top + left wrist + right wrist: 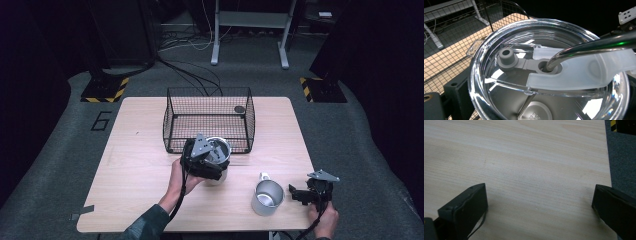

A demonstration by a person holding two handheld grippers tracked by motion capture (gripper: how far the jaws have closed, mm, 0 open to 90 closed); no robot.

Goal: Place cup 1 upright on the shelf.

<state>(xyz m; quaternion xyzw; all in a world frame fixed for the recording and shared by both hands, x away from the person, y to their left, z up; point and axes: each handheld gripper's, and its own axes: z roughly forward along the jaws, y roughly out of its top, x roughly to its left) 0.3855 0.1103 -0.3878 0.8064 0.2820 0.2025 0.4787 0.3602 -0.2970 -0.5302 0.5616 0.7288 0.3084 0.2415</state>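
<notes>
Left gripper (212,165) clamped around a lidded tumbler (218,159), jaws flanking its sides, dark jaw blocks visible low at the left in the left gripper view. Clear lid (549,72) pressed on, grey stopper (507,58) flipped aside, metal straw (589,48) running through the lid's hole. Tumbler held just in front of the wire basket (209,120), apparently lifted, not yet inside. Right gripper (300,194) idle and wide open, gripping nothing, bare wooden table (529,157) between its jaws. Steel mug (267,197) standing just beside it, untouched. Judged roughly midway: tumbler grasped, placing into the basket likely still ahead, mug left to handle.
</notes>
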